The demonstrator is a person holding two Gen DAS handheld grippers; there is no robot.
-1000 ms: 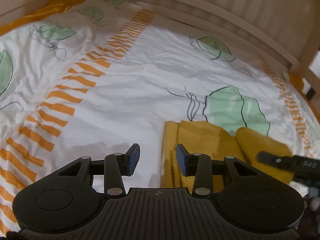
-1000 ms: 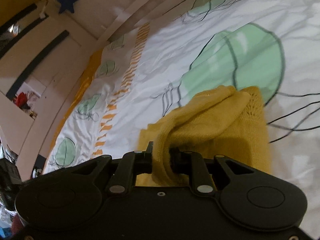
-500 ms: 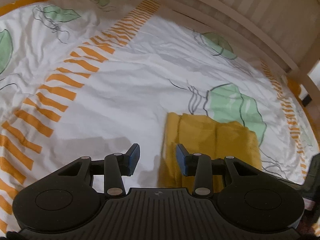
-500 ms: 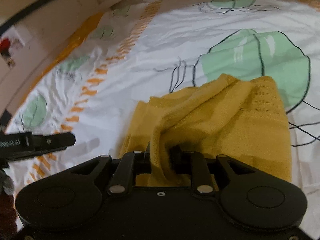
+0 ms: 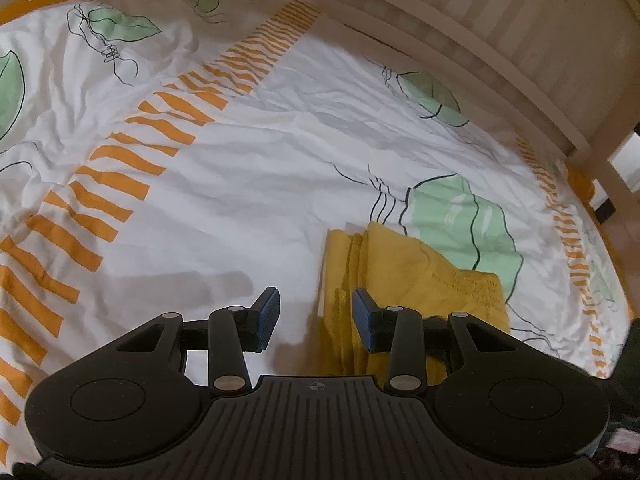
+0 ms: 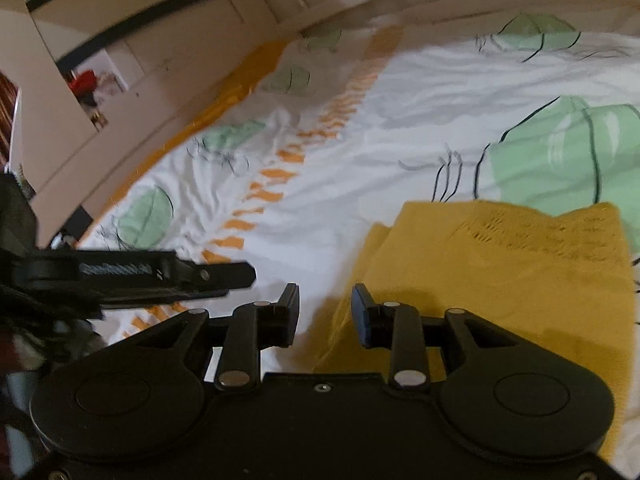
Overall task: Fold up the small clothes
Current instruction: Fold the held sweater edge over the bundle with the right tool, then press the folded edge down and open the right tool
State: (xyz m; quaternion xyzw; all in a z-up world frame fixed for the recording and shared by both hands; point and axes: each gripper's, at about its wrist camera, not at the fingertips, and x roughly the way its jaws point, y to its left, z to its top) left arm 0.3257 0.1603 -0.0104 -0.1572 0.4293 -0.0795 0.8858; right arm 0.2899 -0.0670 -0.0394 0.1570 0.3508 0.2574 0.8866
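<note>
Wardrobe [image 6: 120, 40] behind left claw [image 6: 240, 274]

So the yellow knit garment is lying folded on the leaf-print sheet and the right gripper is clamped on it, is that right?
Not quite. The right gripper isn't clamped: its fingers are opening with nothing pinched, per the right wrist view. The garment does lie folded on the sheet.

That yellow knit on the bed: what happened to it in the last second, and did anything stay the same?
The right gripper let go of the yellow knit: a second ago its jaws pinched a bunched fold, now they are opening with nothing pressed between them, and the knit lies flat, folded on the sheet. The left gripper stayed open and empty beside the knit's left edge.
</note>
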